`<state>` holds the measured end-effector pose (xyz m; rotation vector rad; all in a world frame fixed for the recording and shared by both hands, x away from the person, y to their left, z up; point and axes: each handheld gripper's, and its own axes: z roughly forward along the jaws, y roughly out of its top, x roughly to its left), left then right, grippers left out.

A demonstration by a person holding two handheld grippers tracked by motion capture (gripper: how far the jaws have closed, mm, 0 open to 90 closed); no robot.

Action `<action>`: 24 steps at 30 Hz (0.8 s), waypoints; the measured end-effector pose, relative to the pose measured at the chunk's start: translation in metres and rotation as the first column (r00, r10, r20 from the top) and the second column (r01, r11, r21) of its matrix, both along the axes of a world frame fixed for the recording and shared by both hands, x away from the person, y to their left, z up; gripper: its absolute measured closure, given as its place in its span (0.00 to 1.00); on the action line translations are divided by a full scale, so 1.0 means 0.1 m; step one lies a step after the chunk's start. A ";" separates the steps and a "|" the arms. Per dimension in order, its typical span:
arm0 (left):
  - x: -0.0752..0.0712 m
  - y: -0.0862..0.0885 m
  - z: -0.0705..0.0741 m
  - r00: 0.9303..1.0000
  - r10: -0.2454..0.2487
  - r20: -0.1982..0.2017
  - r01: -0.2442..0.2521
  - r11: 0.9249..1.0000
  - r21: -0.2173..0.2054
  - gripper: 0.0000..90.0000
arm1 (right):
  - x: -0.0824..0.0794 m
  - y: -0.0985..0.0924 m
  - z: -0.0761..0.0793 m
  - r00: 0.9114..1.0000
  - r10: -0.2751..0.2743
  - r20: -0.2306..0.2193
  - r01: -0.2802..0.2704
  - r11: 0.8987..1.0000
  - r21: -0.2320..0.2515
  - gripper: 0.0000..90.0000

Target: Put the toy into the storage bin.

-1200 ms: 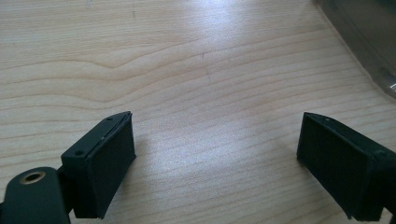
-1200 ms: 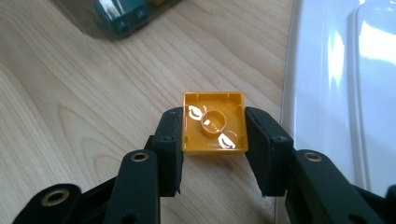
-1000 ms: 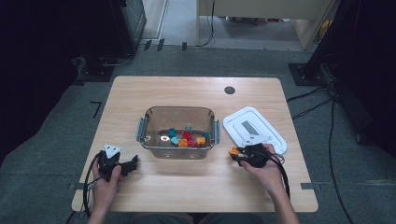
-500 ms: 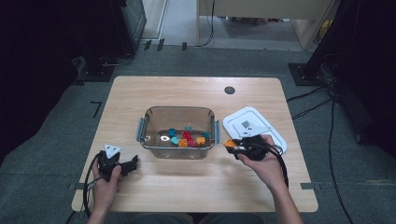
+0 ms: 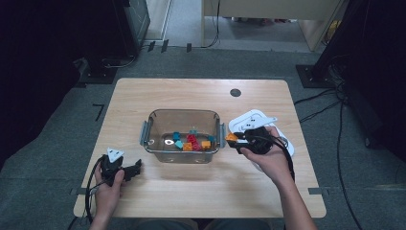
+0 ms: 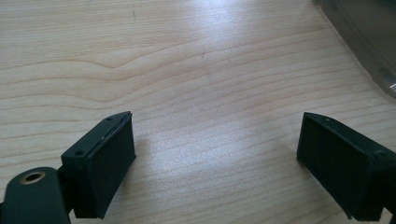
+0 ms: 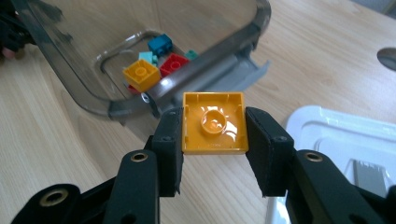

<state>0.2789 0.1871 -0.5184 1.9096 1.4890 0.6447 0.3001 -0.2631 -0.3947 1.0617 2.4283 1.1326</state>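
Table (image 5: 158, 91): clear tub (image 5: 158, 117) mid-table, bricks inside, white lid (image 5: 249, 120) at its right. Right gripper (image 5: 233, 139) has risen toward tub rim, clenched on orange brick (image 7: 214, 122); drop-in likely next. Left gripper (image 5: 136, 167) idle, jaws apart, empty.

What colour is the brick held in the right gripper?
Orange-yellow; the brick, hollow underside showing, sits clamped in the right gripper, best seen in the right gripper view.

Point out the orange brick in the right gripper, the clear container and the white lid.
orange plastic brick (image 7: 214, 122), right gripper view, hollow underside.
clear plastic container (image 5: 152, 125), high view, left wall.
white plastic lid (image 7: 336, 128), right gripper view, top face.
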 end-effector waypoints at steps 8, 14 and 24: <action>0.00 0.00 0.00 1.000 0.000 0.000 0.000 1.000 0.000 0.12 | 0.08 0.15 0.15 1.000 0.029 0.008 -0.029 1.000 0.007 0.66; 0.00 0.00 0.00 1.000 -0.001 -0.001 0.001 1.000 0.001 0.12 | 0.15 0.32 0.20 0.998 0.063 0.006 -0.063 0.998 -0.003 0.66; 0.00 0.00 0.00 1.000 0.000 0.000 0.000 1.000 0.001 0.12 | 0.25 0.57 0.21 0.994 0.106 0.006 -0.106 0.994 -0.014 0.67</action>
